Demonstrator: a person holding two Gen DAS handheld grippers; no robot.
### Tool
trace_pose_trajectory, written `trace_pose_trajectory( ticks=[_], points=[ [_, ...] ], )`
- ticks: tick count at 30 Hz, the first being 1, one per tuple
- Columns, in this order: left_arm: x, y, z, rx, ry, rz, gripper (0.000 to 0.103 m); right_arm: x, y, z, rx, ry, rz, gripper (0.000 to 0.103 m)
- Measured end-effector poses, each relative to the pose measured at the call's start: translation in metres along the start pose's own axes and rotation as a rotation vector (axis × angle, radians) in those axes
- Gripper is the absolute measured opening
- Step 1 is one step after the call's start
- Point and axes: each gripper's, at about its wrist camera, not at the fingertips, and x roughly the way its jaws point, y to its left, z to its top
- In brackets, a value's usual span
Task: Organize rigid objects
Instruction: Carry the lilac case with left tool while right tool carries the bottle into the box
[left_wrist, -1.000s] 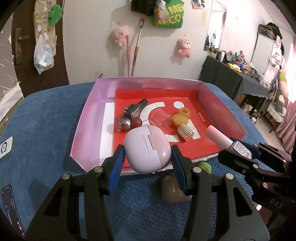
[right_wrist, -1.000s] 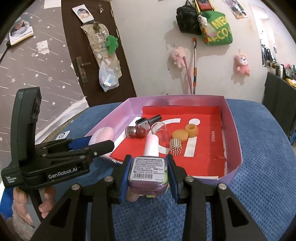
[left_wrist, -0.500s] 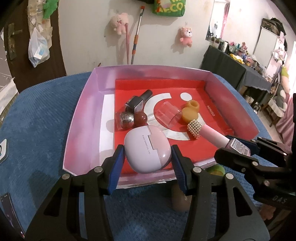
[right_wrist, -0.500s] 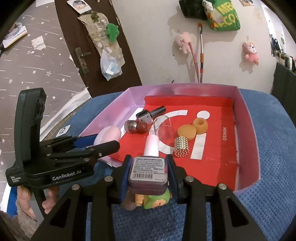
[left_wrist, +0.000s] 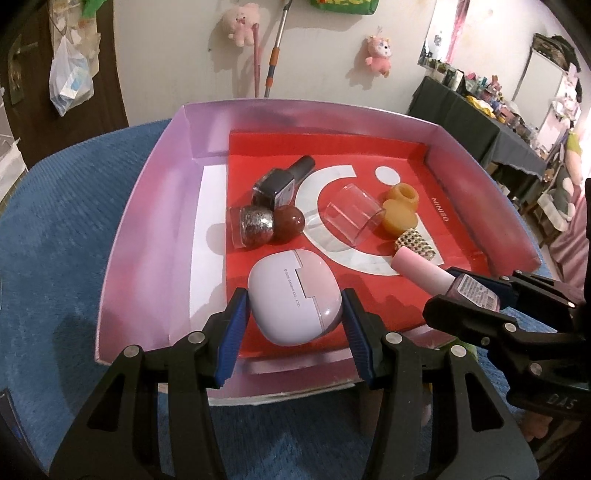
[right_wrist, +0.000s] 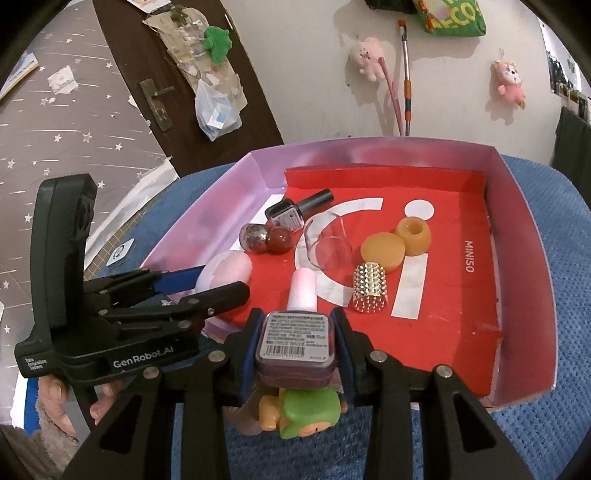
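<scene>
Gripping a lilac earbud case (left_wrist: 293, 297) in the left hand-held gripper (left_wrist: 293, 325) over the pink tray (left_wrist: 147, 229), right hand-held gripper (right_wrist: 295, 354) clamping a pink-capped nail polish bottle (right_wrist: 297, 332) at the near edge.

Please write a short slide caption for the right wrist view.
Right gripper holds a pink-capped nail polish bottle over the near edge of the pink box.

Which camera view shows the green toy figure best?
The right wrist view: the green toy figure lies on the blue cover, below the held nail polish bottle. The left wrist view shows only a green sliver.
</scene>
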Motion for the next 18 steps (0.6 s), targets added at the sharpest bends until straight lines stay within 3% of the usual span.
trace_pose_trajectory(
  ticks=[11,18],
  points=[
    [0.019,0.002,0.004,-0.006,0.032,0.002,0.048,0.019,-0.009,0.004,0.024,0.034,-0.005,0.039],
    [0.026,-0.003,0.010,0.006,0.031,0.015,0.048,0.027,-0.017,0.004,0.021,0.035,-0.053,0.039]
  ],
)
